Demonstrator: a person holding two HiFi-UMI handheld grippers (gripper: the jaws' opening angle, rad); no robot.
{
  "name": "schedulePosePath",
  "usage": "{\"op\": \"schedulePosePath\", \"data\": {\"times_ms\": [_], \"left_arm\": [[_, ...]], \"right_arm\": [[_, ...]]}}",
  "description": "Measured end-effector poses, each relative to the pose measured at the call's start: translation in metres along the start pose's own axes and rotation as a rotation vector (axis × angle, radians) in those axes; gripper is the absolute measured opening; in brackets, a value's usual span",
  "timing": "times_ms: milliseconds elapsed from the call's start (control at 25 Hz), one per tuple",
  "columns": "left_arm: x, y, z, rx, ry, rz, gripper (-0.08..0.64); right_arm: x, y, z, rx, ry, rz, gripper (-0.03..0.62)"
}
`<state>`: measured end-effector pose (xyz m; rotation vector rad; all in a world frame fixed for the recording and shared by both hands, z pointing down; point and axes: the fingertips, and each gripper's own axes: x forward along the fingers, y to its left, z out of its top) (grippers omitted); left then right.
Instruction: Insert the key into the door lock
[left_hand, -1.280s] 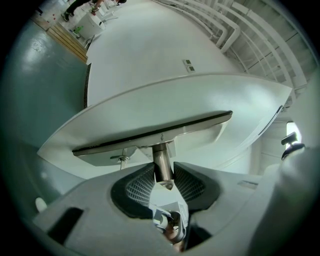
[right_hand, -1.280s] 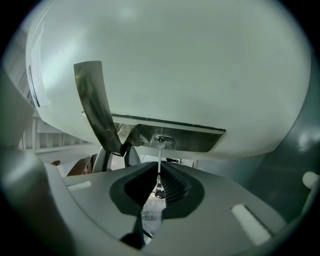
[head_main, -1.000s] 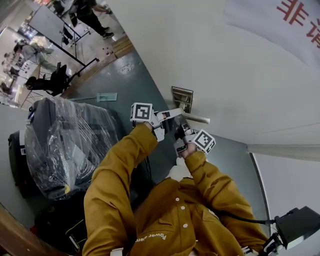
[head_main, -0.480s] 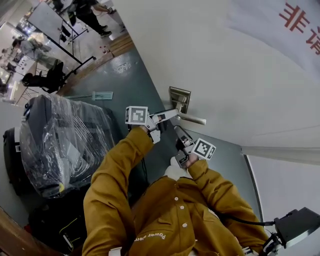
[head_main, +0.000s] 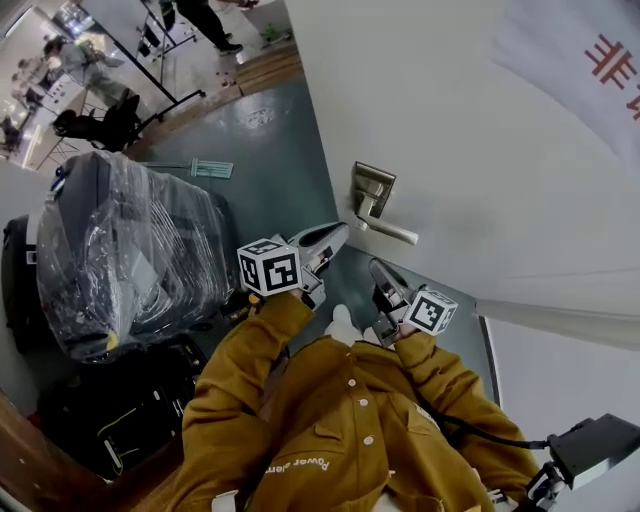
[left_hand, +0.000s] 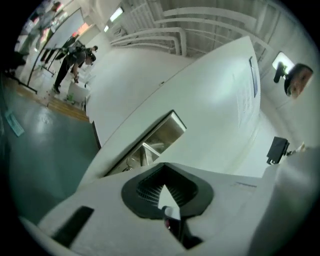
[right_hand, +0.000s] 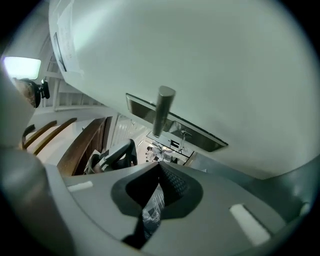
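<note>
The steel lock plate (head_main: 372, 190) with its lever handle (head_main: 393, 232) sits on the white door (head_main: 470, 150). My left gripper (head_main: 336, 233) hangs a short way below and left of the plate, jaws shut, with nothing seen between the tips. My right gripper (head_main: 379, 268) is below the lever, also shut and empty. In the right gripper view the lever (right_hand: 162, 111) points at me, and a thin key-like piece (right_hand: 182, 136) sticks out of the plate (right_hand: 200, 137) beneath it. The left gripper view has the plate (left_hand: 155, 141) just beyond the closed left gripper (left_hand: 163, 172).
A black case wrapped in clear plastic (head_main: 130, 260) stands on the green floor (head_main: 260, 150) to the left, with dark bags (head_main: 100, 420) below it. A black box on a cable (head_main: 595, 450) is at lower right. People stand far back at the upper left.
Both grippers have drawn back from the lock plate toward the body. They were up against the plate and lever before and now hang apart from it.
</note>
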<state>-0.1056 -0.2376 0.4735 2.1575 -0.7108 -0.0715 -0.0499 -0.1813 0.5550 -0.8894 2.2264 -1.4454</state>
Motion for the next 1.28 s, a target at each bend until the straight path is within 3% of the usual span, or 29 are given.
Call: {"op": "schedulePosePath", "data": {"times_ms": [200,480,720,1280], "left_arm": [[-0.009,-0.035,-0.018,0.187,-0.021,0.118,0.000],[-0.001,-0.049,-0.051,0.363,0.037,0.240,0.000],[0.004,-0.057,-0.065,0.387,0.025,0.269,0.000],[0.011,-0.057,-0.072,0.399,0.051,0.253,0.000]], "right_arm": [[-0.026,0.044,0.010,-0.111,0.032,0.041,0.006],[-0.034,0.064,0.034,-0.260,0.038,-0.045,0.006],[-0.027,0.070,0.043,-0.337,0.046,-0.086,0.005],[-0.029,0.060,0.038,-0.307,0.064,-0.125,0.005]]}}
